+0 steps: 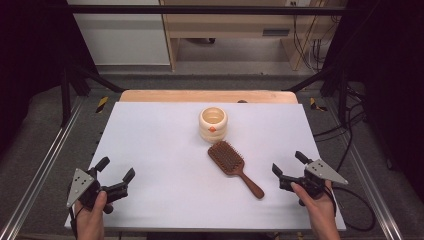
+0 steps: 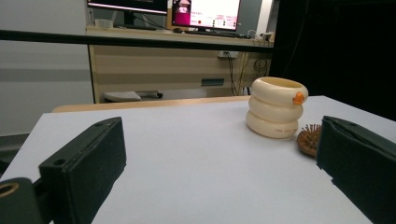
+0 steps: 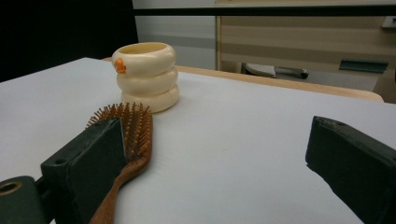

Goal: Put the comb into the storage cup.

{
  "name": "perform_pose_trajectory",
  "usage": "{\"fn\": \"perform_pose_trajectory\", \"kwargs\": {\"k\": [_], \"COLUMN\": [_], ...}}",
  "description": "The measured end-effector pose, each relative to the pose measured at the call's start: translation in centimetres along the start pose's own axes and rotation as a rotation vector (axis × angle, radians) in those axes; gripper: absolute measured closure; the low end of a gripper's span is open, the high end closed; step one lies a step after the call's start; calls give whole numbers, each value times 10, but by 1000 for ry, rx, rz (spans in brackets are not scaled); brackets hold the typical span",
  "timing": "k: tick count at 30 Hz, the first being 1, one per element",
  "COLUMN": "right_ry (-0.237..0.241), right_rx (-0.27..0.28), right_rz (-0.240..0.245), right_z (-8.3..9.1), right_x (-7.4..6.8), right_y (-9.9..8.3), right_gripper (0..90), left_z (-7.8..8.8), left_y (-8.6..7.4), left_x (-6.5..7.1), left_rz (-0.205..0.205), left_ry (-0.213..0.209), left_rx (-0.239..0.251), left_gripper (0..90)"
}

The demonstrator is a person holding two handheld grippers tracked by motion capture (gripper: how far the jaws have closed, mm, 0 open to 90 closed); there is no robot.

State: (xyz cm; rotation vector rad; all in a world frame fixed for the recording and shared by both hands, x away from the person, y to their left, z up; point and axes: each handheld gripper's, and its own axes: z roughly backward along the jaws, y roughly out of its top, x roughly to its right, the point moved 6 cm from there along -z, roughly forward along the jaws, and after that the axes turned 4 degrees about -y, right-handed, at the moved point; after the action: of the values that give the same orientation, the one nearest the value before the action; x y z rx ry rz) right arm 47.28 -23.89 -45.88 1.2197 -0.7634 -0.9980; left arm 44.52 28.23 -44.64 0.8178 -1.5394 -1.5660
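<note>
From above, my table (image 1: 165, 150) is lit evenly and brightly from overhead; its white top shows no glare, and the hairbrush (image 1: 234, 167) and the cream holder (image 1: 213, 124) cast only faint, soft shadows. The room around the table falls into deep dark at both sides. The high view is soft and a little grainy. In my left gripper view the near jaws are blurred, while the holder (image 2: 276, 107) stays fairly sharp and the monitors (image 2: 205, 13) behind glow overexposed. In my right gripper view the brush bristles (image 3: 133, 122) look crisp, the background hazy
</note>
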Motion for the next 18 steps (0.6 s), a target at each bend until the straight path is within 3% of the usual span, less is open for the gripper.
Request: {"fn": "perform_pose_trajectory", "kwargs": {"k": [5,10,13,18], "right_ry": [-5,15,44,86], "right_rx": [-26,-140,-203,-275], "right_rz": [-26,-26,-17,41], "right_z": [0,1,2,1], "right_x": [-5,-12,-20,-36], "right_y": [3,2,2,-3], "right_gripper": [76,78,74,73], "left_z": [0,0,0,-1], "left_y": [0,-1,-1,-1], "left_x": [-1,-1,-1,1], "left_rz": [-1,-4,-7,-15], "left_ry": [8,13,11,7], "left_rx": [-3,-9,-10,-13], "left_gripper": [21,22,21,23]}}
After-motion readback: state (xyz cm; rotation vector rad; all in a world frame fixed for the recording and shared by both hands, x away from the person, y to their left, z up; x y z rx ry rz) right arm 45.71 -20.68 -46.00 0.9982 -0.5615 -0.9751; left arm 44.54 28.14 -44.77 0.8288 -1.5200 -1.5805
